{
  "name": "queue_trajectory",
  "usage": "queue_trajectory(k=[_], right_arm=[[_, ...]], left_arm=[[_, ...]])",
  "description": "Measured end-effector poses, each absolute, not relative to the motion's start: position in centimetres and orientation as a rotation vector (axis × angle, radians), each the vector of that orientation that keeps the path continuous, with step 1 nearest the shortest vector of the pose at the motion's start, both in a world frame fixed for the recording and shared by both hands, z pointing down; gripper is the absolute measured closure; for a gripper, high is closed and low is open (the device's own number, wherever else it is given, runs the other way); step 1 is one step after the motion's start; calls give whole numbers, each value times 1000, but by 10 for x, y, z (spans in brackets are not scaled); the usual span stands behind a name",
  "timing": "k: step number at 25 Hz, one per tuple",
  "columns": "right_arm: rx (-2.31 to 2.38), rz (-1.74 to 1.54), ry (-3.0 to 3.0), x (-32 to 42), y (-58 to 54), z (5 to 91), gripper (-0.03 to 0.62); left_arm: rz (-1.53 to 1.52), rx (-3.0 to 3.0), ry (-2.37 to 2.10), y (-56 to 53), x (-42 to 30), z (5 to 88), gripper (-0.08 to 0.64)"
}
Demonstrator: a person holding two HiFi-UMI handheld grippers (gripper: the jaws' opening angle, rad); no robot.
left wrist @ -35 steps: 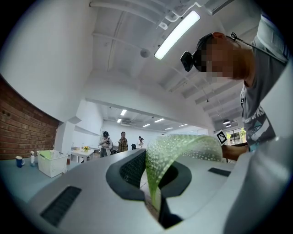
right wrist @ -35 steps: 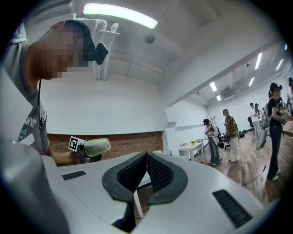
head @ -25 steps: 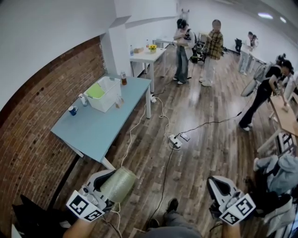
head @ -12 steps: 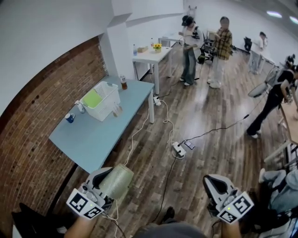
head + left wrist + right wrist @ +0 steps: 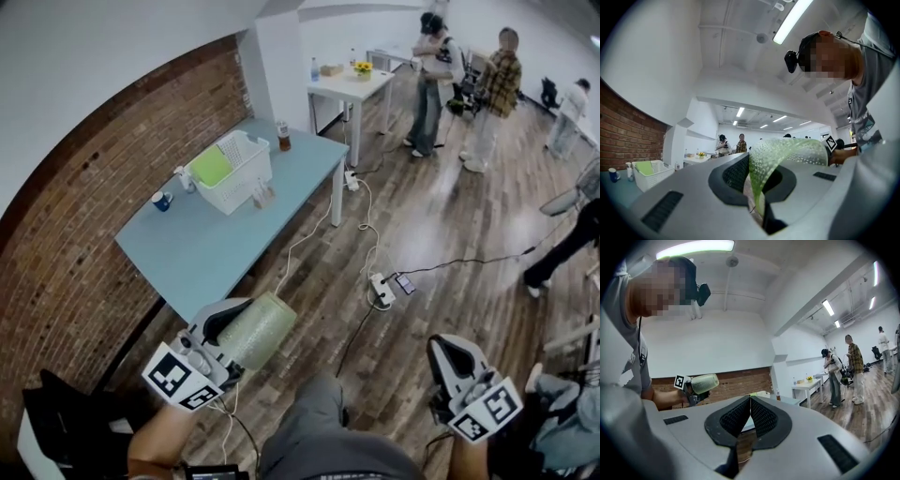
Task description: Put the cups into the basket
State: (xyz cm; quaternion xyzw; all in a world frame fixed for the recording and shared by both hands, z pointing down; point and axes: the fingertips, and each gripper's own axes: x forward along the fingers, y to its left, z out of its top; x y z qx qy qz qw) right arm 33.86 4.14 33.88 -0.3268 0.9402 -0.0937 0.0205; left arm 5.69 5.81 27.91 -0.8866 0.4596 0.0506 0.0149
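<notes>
though partly hidden, cup [image 5: 255,330] between fingers [image 5: 734,174]

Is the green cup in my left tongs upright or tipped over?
Tipped: the green cup lies on its side, its wall pinched by the left tongs.

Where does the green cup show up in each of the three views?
Head view: lower left, green cup in the left gripper.
Left gripper view: centre, pinched between the jaws.
Right gripper view: left of centre, against the brick wall.
Shared landmark: the brick wall, in all three.
</notes>
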Motion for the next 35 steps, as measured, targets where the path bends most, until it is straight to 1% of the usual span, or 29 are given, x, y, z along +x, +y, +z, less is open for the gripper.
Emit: queue_trajectory(k=[9, 17, 22, 28, 35], right_arm=[[-989, -300, 2914, 309, -54, 342, 581], [-961, -266, 2924, 233, -152, 330, 581], [-1002, -201, 2894, 202, -203, 317, 581], [-988, -241, 2916, 181, -252, 328, 581], [-860, -268, 2943, 155, -329, 333, 581]], left_arm=[[133, -2753, 1490, -19, 25, 292, 546], [155, -2737, 1508, -116, -47, 289, 546], [138, -2754, 1483, -173, -81, 288, 546], [141, -2765, 1490, -226, -98, 288, 546], [131, -2693, 1575, -292, -114, 283, 546]])
